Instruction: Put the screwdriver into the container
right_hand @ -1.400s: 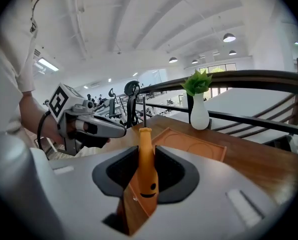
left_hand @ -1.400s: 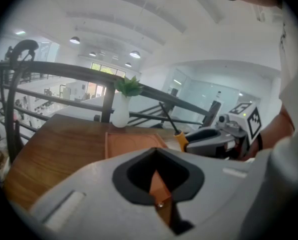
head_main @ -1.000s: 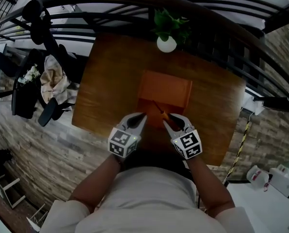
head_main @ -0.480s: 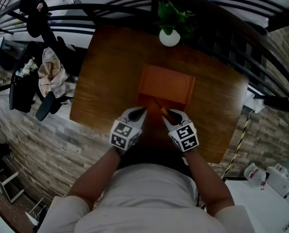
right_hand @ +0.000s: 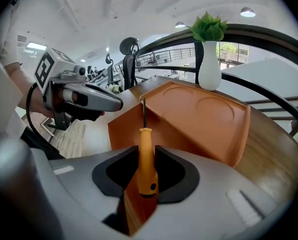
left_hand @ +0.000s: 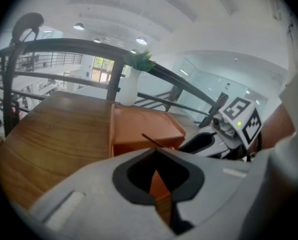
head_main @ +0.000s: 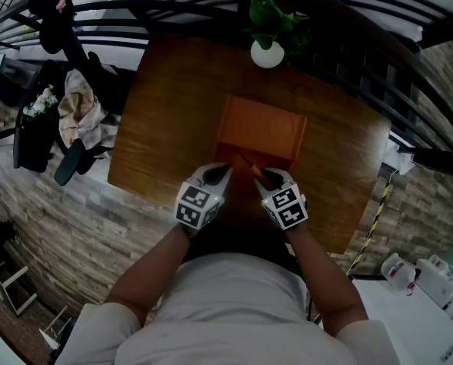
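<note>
Right tongs (right_hand: 146, 149) are clamped on the screwdriver (right_hand: 147, 176) — pads press the orange handle from both sides, w/ its butt end sitting back between them. Left tongs (left_hand: 156, 148) are closed tip to tip w/ nothing in them, hovering just beside the right pair, on its left in the head view.

The screwdriver's long axis runs along the right tongs' own line: handle toward the person, thin dark shaft pointing fwd and away, at the near edge of the orange container (head_main: 261, 128). In the head view the shaft slants up and left. Whether the tip touches the container — can't tell.

The container lies near the middle of a wooden desk (head_main: 162, 128), w/ a shallow round recess in its top face. A white vase (head_main: 267, 54) w/ a green plant stands at the desk's far edge, well apart from the container. A dark curved railing (head_main: 135, 10) runs behind the desk, w/ a bright hall and ceiling lights beyond. Left of the desk is a grey-brown patterned floor (head_main: 74, 226).
</note>
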`<state>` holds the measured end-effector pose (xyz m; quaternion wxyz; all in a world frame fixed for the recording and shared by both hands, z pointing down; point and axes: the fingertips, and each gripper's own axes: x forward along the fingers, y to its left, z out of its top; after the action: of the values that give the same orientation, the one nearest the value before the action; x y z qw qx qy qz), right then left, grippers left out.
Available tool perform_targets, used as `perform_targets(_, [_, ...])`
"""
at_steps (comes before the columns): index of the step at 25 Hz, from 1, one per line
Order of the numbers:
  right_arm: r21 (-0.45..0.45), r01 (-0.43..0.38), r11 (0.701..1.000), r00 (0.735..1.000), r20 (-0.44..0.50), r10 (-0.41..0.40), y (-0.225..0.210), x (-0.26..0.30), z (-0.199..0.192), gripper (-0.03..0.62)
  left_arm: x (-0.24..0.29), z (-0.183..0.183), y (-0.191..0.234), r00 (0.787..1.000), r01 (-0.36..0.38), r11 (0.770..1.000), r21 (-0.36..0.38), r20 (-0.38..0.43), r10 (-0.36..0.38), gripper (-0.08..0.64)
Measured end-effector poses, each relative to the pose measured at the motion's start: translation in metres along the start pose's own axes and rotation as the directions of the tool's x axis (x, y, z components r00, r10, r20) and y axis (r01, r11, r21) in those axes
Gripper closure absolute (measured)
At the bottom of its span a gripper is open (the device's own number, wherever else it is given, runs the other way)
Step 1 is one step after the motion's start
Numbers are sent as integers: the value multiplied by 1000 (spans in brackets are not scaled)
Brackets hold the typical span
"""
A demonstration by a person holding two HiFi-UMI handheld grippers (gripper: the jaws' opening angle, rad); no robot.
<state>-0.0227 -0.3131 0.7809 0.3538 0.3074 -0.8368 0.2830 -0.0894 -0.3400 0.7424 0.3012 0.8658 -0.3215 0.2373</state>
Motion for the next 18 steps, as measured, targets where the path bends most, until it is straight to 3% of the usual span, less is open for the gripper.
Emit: perform_targets(18, [-44, 43, 998, 977, -209, -51, -9, 26, -23, 482, 10, -8, 3, 999, -13, 1000, -9, -48, 13, 555])
